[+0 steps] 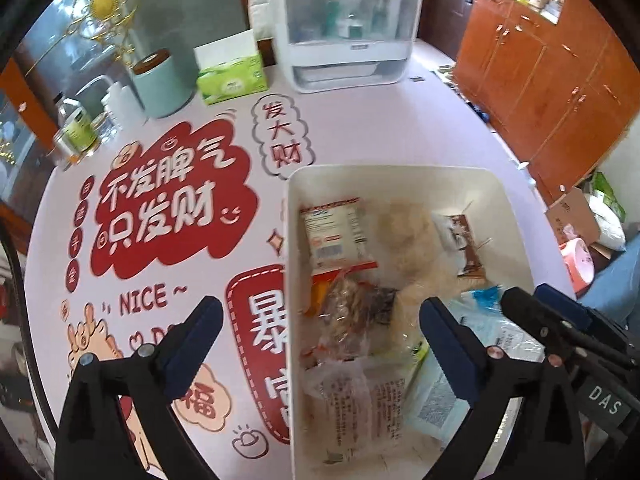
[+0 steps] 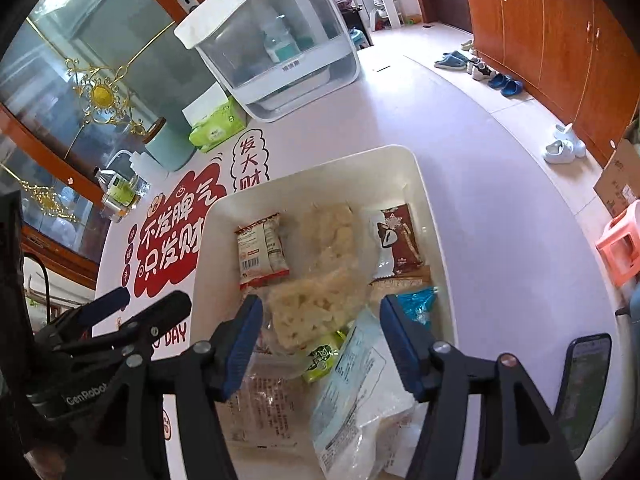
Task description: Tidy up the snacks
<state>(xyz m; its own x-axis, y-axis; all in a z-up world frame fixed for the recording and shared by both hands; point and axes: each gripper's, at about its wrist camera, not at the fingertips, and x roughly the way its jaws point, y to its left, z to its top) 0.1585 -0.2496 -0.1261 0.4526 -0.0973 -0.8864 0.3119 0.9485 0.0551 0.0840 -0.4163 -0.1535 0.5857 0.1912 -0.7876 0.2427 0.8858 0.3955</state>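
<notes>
We hold both tools, left tool (image 1: 320,340) & right tool (image 2: 320,340), jaws apart w/ nothing gripped, over the white rectangular plastic bin (image 1: 516,216) at frame centre, to drop snack packets (image 2: 316,308) in.

the white bin (image 2: 434,216) is packed with snack packets (image 2: 320,312), no bare floor showing inside. right of it the table (image 2: 500,240) lies open. at the upper left a green tissue box (image 2: 216,126), a teal canister (image 2: 168,152) and bottles (image 2: 120,188) crowd the edge; a white cabinet (image 2: 276,52) blocks the top.
</notes>
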